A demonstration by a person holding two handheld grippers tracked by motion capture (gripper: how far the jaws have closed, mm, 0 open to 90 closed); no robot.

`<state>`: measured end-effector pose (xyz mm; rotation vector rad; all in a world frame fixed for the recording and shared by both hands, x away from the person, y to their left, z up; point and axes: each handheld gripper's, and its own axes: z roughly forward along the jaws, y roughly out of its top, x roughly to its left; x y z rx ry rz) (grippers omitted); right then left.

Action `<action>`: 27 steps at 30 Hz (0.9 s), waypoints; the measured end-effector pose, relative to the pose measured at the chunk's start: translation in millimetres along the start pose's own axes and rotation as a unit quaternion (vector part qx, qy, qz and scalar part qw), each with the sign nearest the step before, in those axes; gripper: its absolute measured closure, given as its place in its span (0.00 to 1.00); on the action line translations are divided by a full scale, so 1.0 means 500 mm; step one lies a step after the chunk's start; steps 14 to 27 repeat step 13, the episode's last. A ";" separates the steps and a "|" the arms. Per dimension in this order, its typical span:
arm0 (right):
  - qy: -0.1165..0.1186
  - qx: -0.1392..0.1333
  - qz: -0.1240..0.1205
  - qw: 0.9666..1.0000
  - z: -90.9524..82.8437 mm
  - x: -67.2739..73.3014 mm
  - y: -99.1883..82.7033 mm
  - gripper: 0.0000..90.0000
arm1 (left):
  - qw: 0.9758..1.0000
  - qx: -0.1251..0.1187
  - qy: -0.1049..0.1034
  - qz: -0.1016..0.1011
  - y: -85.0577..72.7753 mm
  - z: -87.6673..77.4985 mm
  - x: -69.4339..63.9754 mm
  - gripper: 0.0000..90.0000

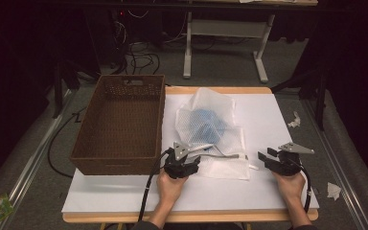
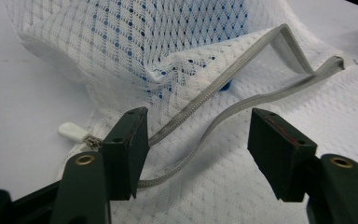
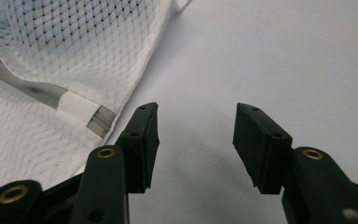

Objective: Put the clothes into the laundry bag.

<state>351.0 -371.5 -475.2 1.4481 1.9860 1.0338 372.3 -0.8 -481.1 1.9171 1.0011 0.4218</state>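
Surface (image 1: 124, 196): white-covered, carrying every item below.

Wicker basket (image 1: 120, 122): brown, open-topped, nothing seen inside; stood just to the left of and beyond the left tool (image 1: 184, 160). Its near wall was close to that tool and would likely crowd any leftward swing.

Mesh laundry bag (image 1: 211, 127): white netting with something blue (image 2: 168, 28) inside; lay directly ahead of the left tool and off to the left of the right tool (image 3: 196, 140). Judged light, soft and limp, likely to sag and fold when lifted; the netting could snag on a tool edge.

Zipper (image 2: 242, 74): grey, undone, its two tapes gaping in a loop that ran between the left tool's jaws. Judged the firmest place to take hold, being stiffer than the mesh.

Zipper pull (image 2: 74, 133): small white tab, just left of the left tool's left jaw, lying on the surface.

Left tool: jaws spread, pinching nothing, the zipper tape lying loose between them.

Right tool: jaws spread over bare surface, the bag's hemmed corner (image 3: 86, 112) just beside its left jaw, not touching.
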 end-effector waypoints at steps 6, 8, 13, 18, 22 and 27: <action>-0.024 0.011 -0.019 0.999 0.005 0.010 -0.001 0.53 | 1.000 0.008 0.002 -0.007 -0.001 0.001 0.001 0.43; -0.025 0.009 -0.018 0.999 0.004 0.010 -0.002 0.52 | 1.000 0.009 0.003 -0.007 -0.001 0.001 0.001 0.42; -0.025 0.004 -0.012 1.000 0.003 0.009 -0.003 0.51 | 1.000 0.011 0.000 -0.008 -0.001 0.002 0.001 0.42; -0.025 0.004 -0.012 1.000 0.003 0.009 -0.003 0.51 | 1.000 0.011 0.000 -0.008 -0.001 0.002 0.001 0.42; -0.025 0.004 -0.012 1.000 0.003 0.009 -0.003 0.51 | 1.000 0.011 0.000 -0.008 -0.001 0.002 0.001 0.42; -0.025 0.004 -0.012 1.000 0.003 0.009 -0.003 0.51 | 1.000 0.011 0.000 -0.008 -0.001 0.002 0.001 0.42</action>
